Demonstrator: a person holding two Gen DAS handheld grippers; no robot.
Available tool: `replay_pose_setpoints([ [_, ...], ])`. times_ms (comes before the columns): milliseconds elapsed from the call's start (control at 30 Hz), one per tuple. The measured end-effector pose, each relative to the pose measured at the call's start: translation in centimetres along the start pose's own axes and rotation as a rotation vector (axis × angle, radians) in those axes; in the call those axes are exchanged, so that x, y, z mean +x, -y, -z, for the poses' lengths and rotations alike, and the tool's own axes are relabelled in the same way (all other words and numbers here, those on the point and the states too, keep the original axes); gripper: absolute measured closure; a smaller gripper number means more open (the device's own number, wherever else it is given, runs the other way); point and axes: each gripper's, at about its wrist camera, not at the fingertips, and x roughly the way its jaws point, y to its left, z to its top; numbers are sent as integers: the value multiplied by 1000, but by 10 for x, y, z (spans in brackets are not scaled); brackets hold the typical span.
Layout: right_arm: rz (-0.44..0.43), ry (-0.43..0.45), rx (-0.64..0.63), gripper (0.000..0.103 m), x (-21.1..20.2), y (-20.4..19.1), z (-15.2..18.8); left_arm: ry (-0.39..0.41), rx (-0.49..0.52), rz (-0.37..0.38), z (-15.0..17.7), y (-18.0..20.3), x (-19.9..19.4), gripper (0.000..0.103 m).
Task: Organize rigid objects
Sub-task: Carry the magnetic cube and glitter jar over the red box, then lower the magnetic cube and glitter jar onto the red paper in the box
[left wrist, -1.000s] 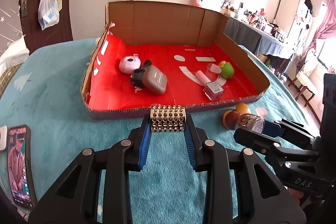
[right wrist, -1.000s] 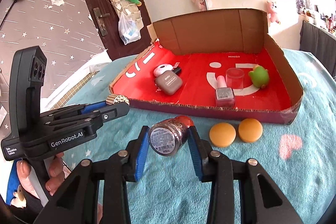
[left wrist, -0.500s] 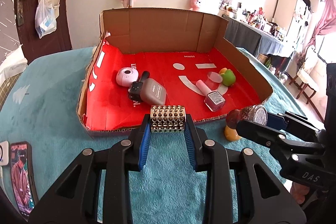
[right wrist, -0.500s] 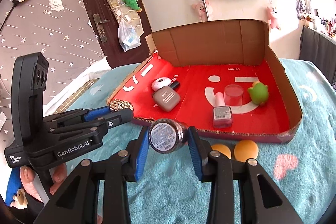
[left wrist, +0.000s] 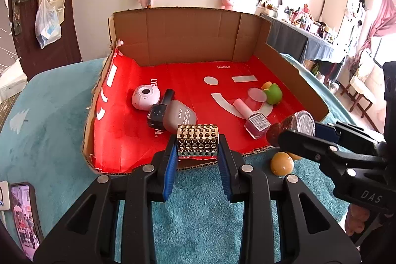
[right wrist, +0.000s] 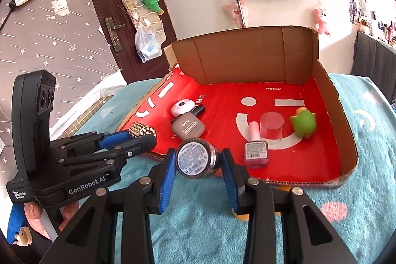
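Gold studded block [left wrist: 197, 140] is clamped in the left gripper [left wrist: 198, 157]; the right gripper [right wrist: 198, 165] squeezes a glittery round jar [right wrist: 195, 158], both at the near edge of the red-lined cardboard tray [left wrist: 309, 90].

Right gripper [right wrist: 198, 160] clamps a glittery round jar [right wrist: 195, 158], label end toward camera, at near rim of cardboard tray [right wrist: 346, 130]. Left gripper [right wrist: 142, 134] alongside, gripping a studded gold block [right wrist: 142, 130]. Inside tray: pink nail polish bottle [right wrist: 256, 149], clear cup [right wrist: 271, 126], green toy [right wrist: 303, 125], grey compact [right wrist: 188, 128].
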Motion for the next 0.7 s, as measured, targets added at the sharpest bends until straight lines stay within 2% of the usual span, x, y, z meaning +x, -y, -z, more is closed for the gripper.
replay_pose_setpoints([
  [700, -48, -119, 64, 65, 52, 27, -17, -111, -1, 42, -8, -7, 45, 74],
])
